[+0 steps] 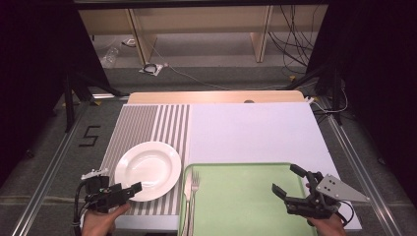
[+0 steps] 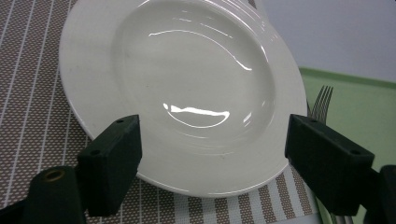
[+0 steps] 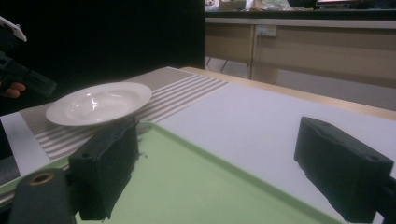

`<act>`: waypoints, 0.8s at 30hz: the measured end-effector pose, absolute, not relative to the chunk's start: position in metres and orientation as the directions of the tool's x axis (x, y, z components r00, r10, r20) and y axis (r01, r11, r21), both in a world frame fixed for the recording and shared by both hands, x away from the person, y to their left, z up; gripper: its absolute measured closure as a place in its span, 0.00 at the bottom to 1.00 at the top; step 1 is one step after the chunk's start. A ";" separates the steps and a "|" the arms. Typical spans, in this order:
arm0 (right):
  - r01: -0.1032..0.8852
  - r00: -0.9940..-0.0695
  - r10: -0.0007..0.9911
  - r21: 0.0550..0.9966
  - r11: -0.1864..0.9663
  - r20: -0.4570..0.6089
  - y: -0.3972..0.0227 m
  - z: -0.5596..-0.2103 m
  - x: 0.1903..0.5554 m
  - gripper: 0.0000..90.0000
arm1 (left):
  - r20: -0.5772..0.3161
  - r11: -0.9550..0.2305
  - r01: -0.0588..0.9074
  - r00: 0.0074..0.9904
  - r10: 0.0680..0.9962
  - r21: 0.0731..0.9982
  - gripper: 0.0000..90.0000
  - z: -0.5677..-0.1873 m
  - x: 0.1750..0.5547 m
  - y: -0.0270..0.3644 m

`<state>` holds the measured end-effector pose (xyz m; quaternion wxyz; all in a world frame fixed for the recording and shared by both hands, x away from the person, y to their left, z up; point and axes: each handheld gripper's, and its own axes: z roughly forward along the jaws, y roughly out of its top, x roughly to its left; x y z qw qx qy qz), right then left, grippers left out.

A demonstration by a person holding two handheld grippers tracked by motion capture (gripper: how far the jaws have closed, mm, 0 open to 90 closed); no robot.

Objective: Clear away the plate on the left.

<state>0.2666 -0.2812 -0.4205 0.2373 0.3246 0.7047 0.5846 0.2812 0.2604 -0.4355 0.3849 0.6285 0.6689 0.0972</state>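
A white deep plate (image 1: 147,169) rests on a striped placemat (image 1: 142,123) at the front left. My left gripper (image 1: 134,189) is at the plate's near rim, and in the left gripper view it (image 2: 210,135) is open, with a jaw on each side of that rim (image 2: 205,186) and no visible grip. A green tray (image 1: 246,196) lies at the front centre, with a fork (image 1: 195,184) and a knife (image 1: 187,189) along its left edge. My right gripper (image 1: 286,178) hovers open over the tray's right part, holding nothing (image 3: 215,158).
A pale mat (image 1: 251,132) covers the table's middle and right, ahead of the tray. The wooden table edge (image 1: 211,97) runs along the back. Dark curtains and stand legs flank both sides. The right gripper view shows the plate (image 3: 98,102) far left, past the tray (image 3: 187,186).
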 end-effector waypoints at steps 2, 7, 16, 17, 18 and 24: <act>0.181 -0.676 0.735 0.977 0.110 0.042 -0.281 -0.421 0.267 0.16 | -0.397 0.200 0.767 0.077 0.915 0.610 0.21 -0.436 0.278 0.262; 0.180 -0.677 0.735 0.978 0.106 0.045 -0.281 -0.420 0.267 0.16 | -0.418 0.237 0.775 0.038 0.908 0.586 0.21 -0.441 0.273 0.267; 0.179 -0.678 0.734 0.978 0.107 0.044 -0.281 -0.420 0.266 0.16 | -0.468 0.296 0.789 -0.013 0.884 0.538 0.21 -0.448 0.272 0.271; 0.178 -0.678 0.733 0.978 0.108 0.042 -0.281 -0.420 0.266 0.16 | -0.476 0.305 0.791 -0.020 0.879 0.530 0.21 -0.449 0.272 0.272; 0.178 -0.679 0.733 0.978 0.107 0.043 -0.281 -0.420 0.266 0.16 | -0.493 0.323 0.793 -0.033 0.869 0.517 0.21 -0.450 0.272 0.273; 0.178 -0.678 0.733 0.978 0.105 0.044 -0.281 -0.420 0.266 0.16 | -0.582 0.415 0.792 -0.094 0.808 0.449 0.21 -0.458 0.273 0.280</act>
